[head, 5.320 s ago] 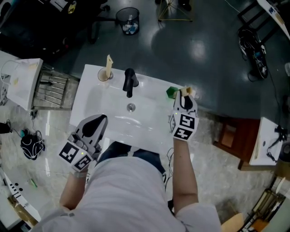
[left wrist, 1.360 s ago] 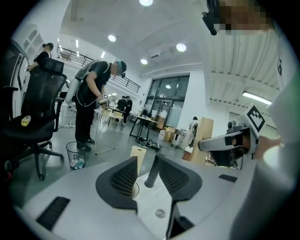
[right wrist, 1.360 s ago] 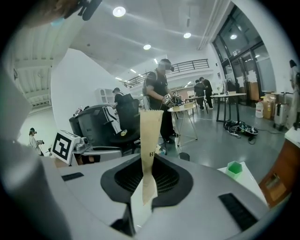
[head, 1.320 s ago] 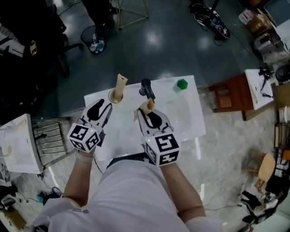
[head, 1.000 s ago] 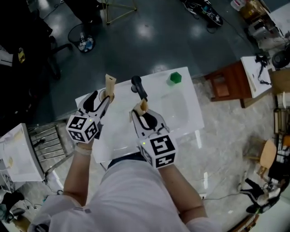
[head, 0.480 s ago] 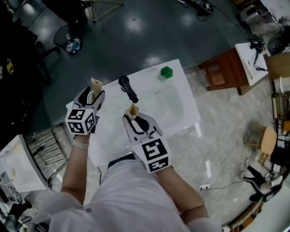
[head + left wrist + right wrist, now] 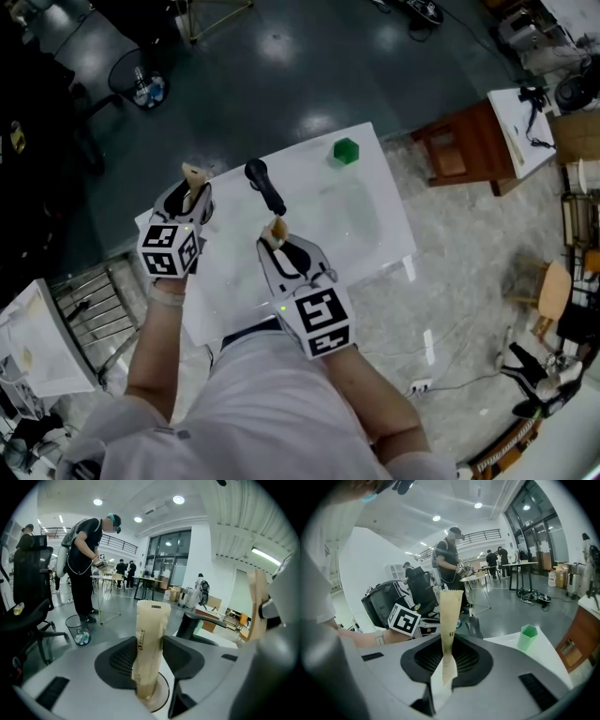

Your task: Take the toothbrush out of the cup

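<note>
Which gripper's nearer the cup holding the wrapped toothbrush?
Left. The left gripper is right at the cup, its jaws have just been closing onto the wrapped toothbrush standing in it; the right gripper, gripping a second packet, sits by the faucet.

Steep overhead; two close, low views

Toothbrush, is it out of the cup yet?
Done: the right gripper holds one wrapped toothbrush, clear of the green cup. In hand: the left gripper's jaws have just been closing on a second toothbrush standing in its cup. Left: lift it out.
</note>
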`<state>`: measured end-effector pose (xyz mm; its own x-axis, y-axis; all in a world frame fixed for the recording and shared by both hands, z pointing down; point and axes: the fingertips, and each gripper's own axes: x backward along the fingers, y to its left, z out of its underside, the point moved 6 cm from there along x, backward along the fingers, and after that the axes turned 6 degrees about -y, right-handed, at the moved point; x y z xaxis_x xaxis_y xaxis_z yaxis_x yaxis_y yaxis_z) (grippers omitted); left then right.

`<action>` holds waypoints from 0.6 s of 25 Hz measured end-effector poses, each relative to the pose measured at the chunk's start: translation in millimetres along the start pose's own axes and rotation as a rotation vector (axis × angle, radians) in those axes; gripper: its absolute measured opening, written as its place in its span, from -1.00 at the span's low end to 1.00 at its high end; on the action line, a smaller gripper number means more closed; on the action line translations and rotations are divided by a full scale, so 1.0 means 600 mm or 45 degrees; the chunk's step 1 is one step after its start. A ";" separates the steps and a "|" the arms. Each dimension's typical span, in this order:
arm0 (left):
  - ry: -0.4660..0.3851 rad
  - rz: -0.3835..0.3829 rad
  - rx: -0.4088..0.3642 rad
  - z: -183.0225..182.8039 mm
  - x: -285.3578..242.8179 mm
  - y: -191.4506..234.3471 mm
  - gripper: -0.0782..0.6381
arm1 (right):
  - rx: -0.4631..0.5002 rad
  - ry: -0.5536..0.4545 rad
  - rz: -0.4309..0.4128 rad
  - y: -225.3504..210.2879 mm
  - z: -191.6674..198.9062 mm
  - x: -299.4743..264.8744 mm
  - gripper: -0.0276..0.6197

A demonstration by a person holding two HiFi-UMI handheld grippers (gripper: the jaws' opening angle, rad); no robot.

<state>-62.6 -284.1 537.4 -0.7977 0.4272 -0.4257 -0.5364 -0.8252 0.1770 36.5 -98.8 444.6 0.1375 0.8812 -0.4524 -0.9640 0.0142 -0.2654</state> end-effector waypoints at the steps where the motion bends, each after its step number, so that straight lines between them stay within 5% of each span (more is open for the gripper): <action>1: -0.001 0.000 0.001 0.000 0.001 0.000 -0.28 | 0.000 -0.001 -0.001 0.000 0.000 0.000 -0.74; 15: -0.149 -0.033 0.033 -0.067 0.095 -0.009 -0.55 | 0.052 -0.074 -0.034 0.023 -0.032 0.009 -0.74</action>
<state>-94.1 -270.2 476.6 -0.8094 0.4895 -0.3245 -0.5629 -0.8042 0.1907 28.1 -102.9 422.0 0.1509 0.9062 -0.3950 -0.9689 0.0562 -0.2412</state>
